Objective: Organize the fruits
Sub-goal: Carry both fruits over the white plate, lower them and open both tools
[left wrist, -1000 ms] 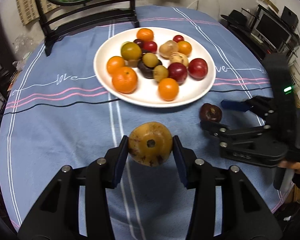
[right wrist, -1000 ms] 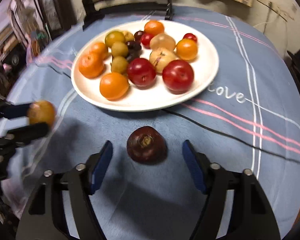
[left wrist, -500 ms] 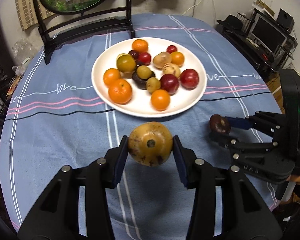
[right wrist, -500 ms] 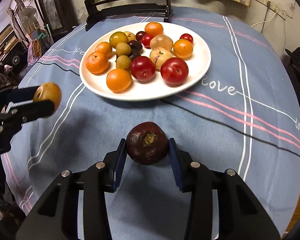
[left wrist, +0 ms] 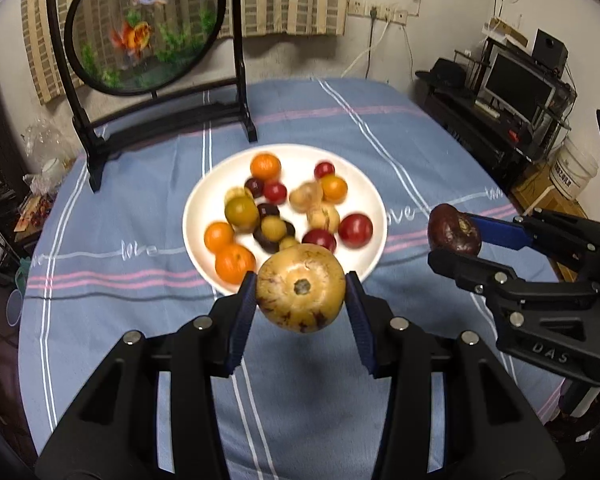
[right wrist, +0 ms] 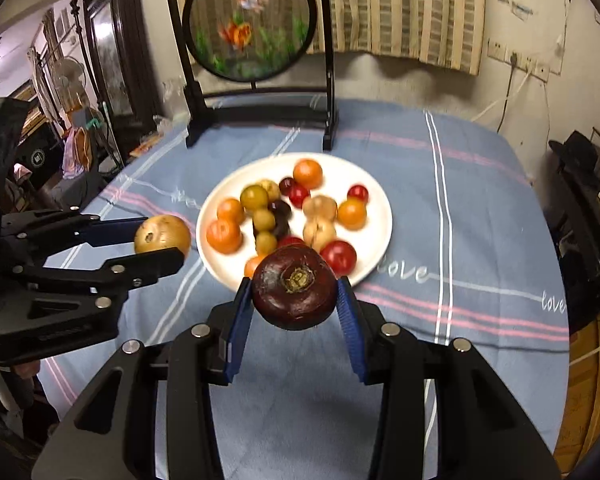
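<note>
Gripping a yellow-brown fruit (left wrist: 301, 288) between its blue pads (left wrist: 242, 322), the left gripper (left wrist: 300, 300) is holding it clear of the blue striped tablecloth (left wrist: 140, 312), with the fruit overlapping the white plate (left wrist: 374, 204) at the plate's 6 o'clock edge in the left wrist view. At 3 o'clock in that view, the right gripper (left wrist: 454, 246) is clamping a dark maroon fruit (left wrist: 454, 230), also off the cloth. In the right wrist view that maroon fruit is sitting pinched between both pads, fingers narrow around it. On the plate, oranges, red plums and small yellow-green fruits are lying together. At 12 o'clock beyond the plate, a round goldfish screen (left wrist: 144, 28) is standing in its black frame.
</note>
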`<state>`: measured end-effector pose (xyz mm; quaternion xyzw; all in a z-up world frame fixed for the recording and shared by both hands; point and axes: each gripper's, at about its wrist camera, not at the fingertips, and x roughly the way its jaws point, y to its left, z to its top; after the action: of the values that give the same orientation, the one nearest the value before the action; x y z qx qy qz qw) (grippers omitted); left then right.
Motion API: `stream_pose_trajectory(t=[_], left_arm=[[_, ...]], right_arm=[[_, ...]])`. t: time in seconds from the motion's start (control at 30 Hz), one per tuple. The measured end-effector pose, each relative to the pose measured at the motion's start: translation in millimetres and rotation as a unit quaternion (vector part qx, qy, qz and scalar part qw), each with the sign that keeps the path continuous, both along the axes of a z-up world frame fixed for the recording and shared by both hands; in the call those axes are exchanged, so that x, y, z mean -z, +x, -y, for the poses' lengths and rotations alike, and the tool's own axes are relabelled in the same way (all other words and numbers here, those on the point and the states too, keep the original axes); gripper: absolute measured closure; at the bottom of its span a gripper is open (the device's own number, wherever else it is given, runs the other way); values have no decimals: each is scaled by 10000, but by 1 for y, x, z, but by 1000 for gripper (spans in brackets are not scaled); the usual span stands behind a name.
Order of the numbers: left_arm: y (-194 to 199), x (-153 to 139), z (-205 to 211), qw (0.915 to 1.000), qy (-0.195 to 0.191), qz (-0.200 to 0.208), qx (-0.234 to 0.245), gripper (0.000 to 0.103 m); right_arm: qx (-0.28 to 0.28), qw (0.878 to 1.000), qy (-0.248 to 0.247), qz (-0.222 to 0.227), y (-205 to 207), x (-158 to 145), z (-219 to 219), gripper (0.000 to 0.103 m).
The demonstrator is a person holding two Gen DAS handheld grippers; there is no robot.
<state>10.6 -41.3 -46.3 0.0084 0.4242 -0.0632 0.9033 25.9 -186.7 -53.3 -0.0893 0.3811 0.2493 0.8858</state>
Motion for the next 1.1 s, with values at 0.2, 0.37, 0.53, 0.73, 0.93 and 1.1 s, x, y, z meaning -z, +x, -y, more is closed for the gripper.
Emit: stream_pose_trajectory(t=[0.2, 0.37, 0.53, 0.73, 0.93, 1.1], left_arm=[[15, -14, -4, 9999, 38, 146, -57, 58], [28, -12, -5, 9999, 50, 107, -91, 58], [41, -5, -6, 10000, 47, 10, -73, 58], [58, 3, -8, 9999, 91, -75, -76, 58], [74, 11, -7, 9997, 162, -145, -70, 58], [88, 18, -8, 9996, 189, -218, -72, 58]], right_arm=[[-23, 9999, 80, 109, 11, -11, -8, 61], [-28, 9999, 86, 135, 23, -14, -14, 61], [-5, 9999, 83, 90, 36, -11, -17, 61], [9, 10000, 93, -9, 53, -4, -20, 61], [-1, 9999, 84, -146, 69, 4, -23, 61], [-29, 9997, 59, -218, 83, 10, -27, 61]])
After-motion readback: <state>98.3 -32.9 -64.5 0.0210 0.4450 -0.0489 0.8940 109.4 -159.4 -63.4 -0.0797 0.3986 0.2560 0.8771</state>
